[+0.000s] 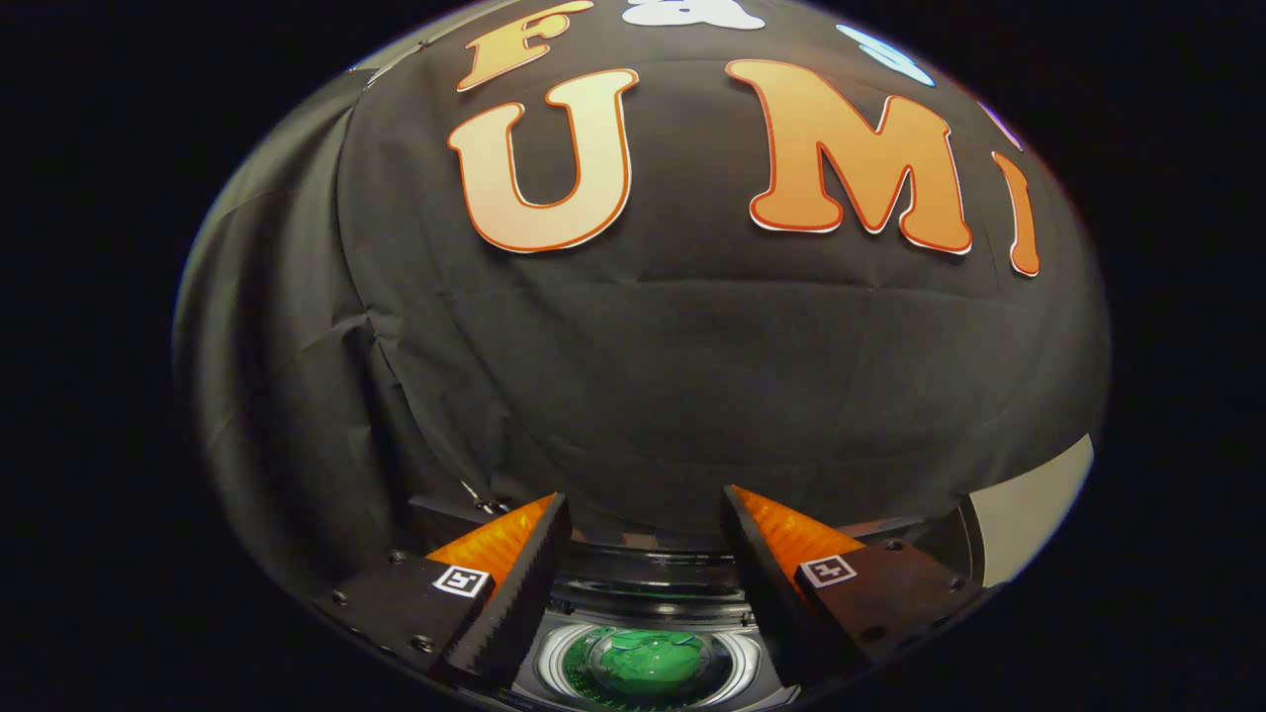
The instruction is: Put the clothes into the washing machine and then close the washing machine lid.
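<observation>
green cloth (648, 661) lies in the washing machine's (643, 593) drum, seen between and below the fingers of the gripper (643, 554), which is spread wide and grasps nothing. with the clothes apparently inside, the lid seems the step left; i cannot tell where it sits, so find it first, then push it down squarely.

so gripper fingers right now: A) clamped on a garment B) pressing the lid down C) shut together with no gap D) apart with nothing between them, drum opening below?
D: the gripper has its fingers spread with only open space between them, and below the gap sits the washing machine with something green showing in its round drum.
</observation>
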Tool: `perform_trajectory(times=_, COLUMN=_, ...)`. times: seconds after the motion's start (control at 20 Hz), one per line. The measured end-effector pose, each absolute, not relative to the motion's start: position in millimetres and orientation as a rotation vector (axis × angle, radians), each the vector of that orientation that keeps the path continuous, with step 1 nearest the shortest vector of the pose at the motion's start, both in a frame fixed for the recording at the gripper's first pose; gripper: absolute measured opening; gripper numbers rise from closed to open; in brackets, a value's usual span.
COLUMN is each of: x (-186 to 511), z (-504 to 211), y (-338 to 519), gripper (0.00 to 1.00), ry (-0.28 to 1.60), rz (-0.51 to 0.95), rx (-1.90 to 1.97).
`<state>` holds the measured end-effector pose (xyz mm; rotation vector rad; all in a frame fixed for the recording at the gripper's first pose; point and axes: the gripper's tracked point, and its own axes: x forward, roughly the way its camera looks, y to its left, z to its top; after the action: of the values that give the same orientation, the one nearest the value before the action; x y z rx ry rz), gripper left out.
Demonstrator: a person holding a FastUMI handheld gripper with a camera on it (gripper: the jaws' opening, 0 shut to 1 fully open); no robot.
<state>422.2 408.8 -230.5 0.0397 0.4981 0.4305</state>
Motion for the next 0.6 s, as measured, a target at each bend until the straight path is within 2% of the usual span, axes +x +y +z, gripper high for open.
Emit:
perform_trajectory(times=0.3, x=436.1, z=-255.4, y=405.5, gripper=0.99, ry=0.560, rz=0.362, rx=0.059)
perform_trajectory(times=0.6, x=417.3, z=-256.5, y=400.3, gripper=1.00, ry=0.578, rz=0.348, rx=0.045)
